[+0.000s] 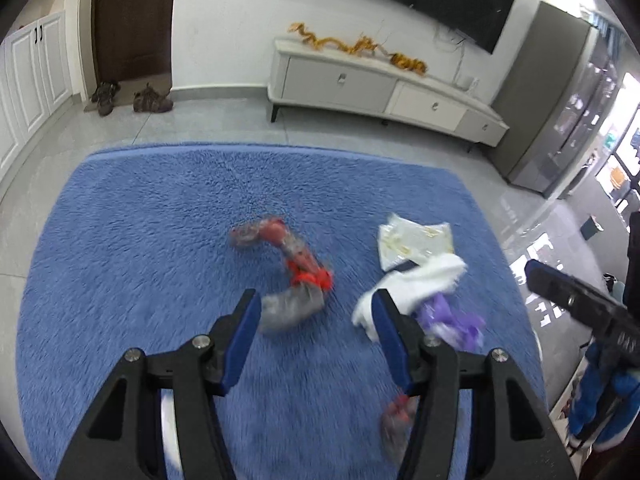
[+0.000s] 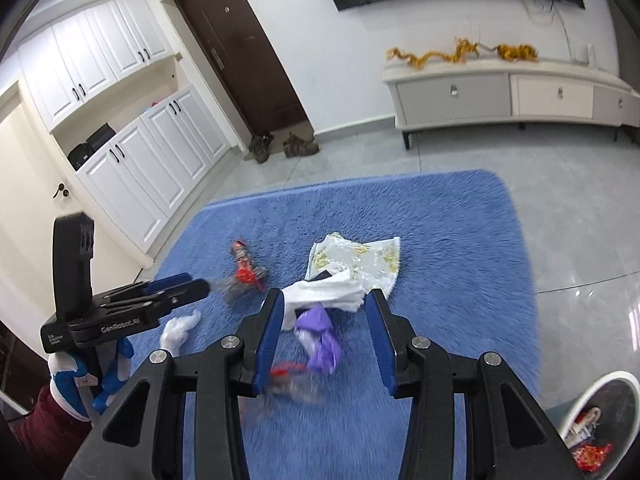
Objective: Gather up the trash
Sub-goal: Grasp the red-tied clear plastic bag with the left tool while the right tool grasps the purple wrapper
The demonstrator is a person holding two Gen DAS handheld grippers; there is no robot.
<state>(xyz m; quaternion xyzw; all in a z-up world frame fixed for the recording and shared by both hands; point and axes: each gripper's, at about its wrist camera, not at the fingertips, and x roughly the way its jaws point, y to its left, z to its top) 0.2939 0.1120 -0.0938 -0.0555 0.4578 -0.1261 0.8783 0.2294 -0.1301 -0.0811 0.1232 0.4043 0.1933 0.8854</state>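
Both jaws stand wide apart and hold nothing. The right gripper (image 2: 324, 304) hangs over a purple wrapper (image 2: 320, 338) and white tissue (image 2: 328, 292), apparently lining up a pick. Beyond, a red-and-clear wrapper (image 1: 296, 256) lies scattered on the blue rug (image 1: 160, 220); the left gripper (image 1: 316, 308) faces it.

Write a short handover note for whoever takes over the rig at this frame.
Left gripper: open, empty, above the clear-and-red wrapper.
Right gripper: open, empty, above the purple wrapper and white tissue.
Also on the blue rug: a yellow-printed plastic bag and another red-and-clear wrapper.
Done: some trash already in the bin.
Left: all rug items.
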